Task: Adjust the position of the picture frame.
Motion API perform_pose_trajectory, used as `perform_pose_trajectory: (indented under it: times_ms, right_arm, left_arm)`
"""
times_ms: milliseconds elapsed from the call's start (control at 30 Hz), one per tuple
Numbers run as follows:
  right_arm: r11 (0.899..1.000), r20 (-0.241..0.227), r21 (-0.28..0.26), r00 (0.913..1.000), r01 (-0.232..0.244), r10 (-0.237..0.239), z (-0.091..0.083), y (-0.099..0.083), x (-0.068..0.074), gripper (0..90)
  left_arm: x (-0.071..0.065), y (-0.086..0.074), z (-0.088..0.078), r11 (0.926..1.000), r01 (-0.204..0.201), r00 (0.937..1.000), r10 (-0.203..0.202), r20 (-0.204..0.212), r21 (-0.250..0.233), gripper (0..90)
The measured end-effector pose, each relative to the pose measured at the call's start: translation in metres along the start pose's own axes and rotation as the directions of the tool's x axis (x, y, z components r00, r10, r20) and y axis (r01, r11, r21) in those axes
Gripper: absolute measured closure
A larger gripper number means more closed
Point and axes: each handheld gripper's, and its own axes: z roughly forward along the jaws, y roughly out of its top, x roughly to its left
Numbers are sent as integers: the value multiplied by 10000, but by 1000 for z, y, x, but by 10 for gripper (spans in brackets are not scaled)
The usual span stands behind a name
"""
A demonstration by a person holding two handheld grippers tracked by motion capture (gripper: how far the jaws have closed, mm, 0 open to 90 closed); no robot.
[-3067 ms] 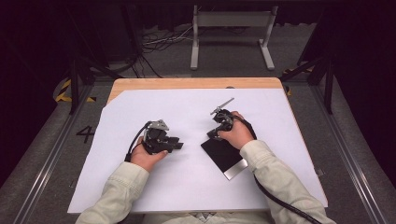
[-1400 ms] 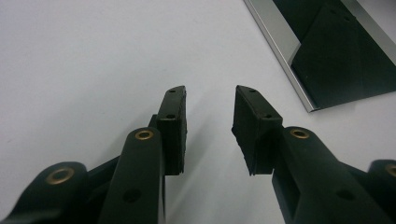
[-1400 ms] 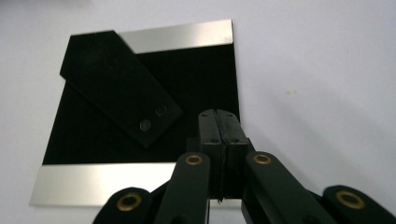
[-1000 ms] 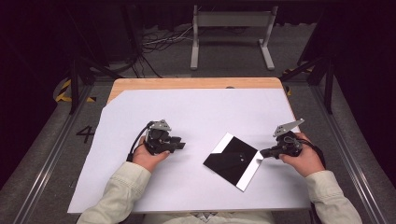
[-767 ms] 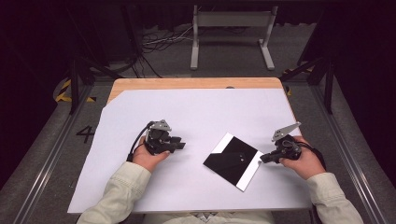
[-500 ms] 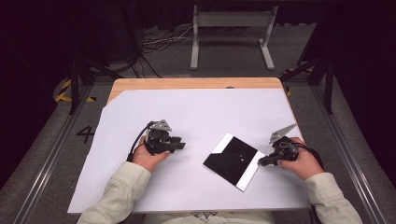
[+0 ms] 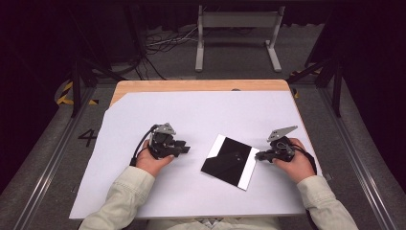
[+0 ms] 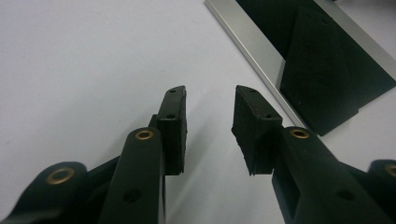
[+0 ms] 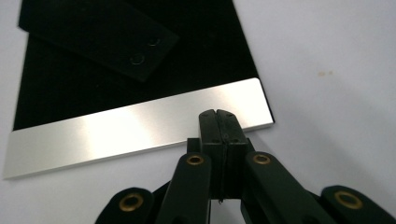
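- The white table sheet point(image 7: 201, 120) is lit evenly from above in the high view, while the floor and everything far behind is left pretty much black.
- Only soft, short shadows are thrown under the hands; the high view is a bit soft and grainy overall.
- In the right gripper view a bright glare band is picked up on the silver strip point(image 9: 140, 128) of the black panel point(image 9: 93, 84).
- In the left gripper view the near jaws are blurred, and faint shadows are cast beneath them on the sheet.
- Corners are slightly darkened in both gripper views.
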Motion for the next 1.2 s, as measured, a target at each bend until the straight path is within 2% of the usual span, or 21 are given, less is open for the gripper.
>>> perform_pose_trajectory:
  times_ms: [167,267,433,500,567,600,733,967,1167,1200]
  right_arm:
    - [9993,333,-315,9993,-177,187,13,11,-1,900]
    - [9985,372,-450,9988,-297,313,20,17,-1,900]
    - [9984,547,-553,9984,-109,139,33,33,3,900]
    - [9983,549,-574,9984,-78,110,38,38,4,900]
    - [9979,558,-647,9984,-25,61,44,44,6,900]
    - [9977,557,-672,9984,-14,51,45,45,7,900]
    - [9947,495,-1029,9987,-72,124,53,50,9,900]
    - [9916,508,-1293,9987,58,8,46,49,13,900]
    - [9929,-296,-1118,9986,409,-445,29,46,24,900]
    - [9930,-435,-983,9966,661,-706,25,45,29,900]
  left_arm:
    - [-1,0,1,10000,54,10000,-54,-8,-4,654]
    - [0,-1,1,9999,104,9999,-104,8,14,654]
    - [1,-1,0,10000,-31,10000,31,-4,43,654]
    - [1,-1,0,9999,117,9999,-118,-19,-25,654]
    - [2,-1,-1,10000,21,10000,-22,-43,-47,654]
    - [2,-1,-1,9999,124,9999,-125,-49,-80,654]
    - [2,-2,-2,9999,116,9999,-117,-73,-54,654]
    - [2,-1,-4,9998,133,9998,-134,-110,-120,654]
    - [4,-1,-6,9997,117,9998,-120,-137,-196,653]
    - [4,-1,-6,9997,139,9998,-142,-136,-211,653]
